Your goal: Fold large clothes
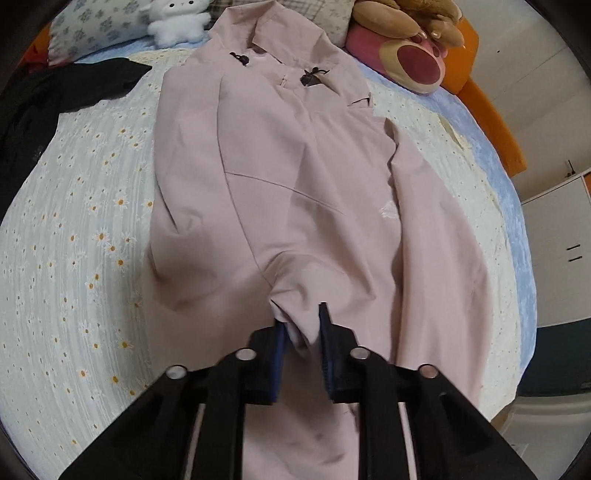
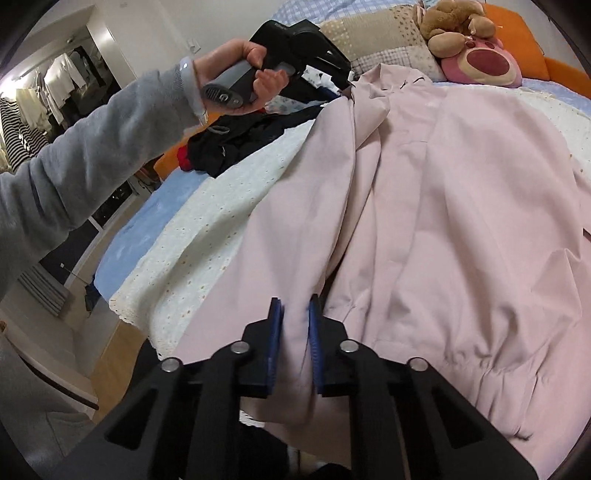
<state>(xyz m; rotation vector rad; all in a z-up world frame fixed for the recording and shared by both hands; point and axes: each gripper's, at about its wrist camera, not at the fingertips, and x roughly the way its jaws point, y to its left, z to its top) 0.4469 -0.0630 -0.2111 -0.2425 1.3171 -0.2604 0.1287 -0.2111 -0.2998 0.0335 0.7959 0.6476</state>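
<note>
So there's a big pale pink jacket (image 1: 295, 177) spread out lengthwise on the bed, sitting on a white daisy-print cover (image 1: 74, 240), collar end up by the pillows and hem end nearest the cameras. The left gripper (image 1: 302, 325) is pinched nearly closed on a bunched-up fold of the pink fabric near the hem, with cloth squeezed between its blue pads. The right gripper (image 2: 295, 314) is doing the same, its jaws almost together with a ridge of the jacket's left edge caught between them. In the right wrist view you can see the person's left hand (image 2: 236, 77) in a grey sleeve gripping the handle of the other tool, up above the bed. A black garment (image 1: 48, 96) lies in a heap off to the left of the jacket, not touching it. By the pillows there's a white plush toy (image 1: 177, 18) and a pink bear plush (image 1: 410, 59).
</note>
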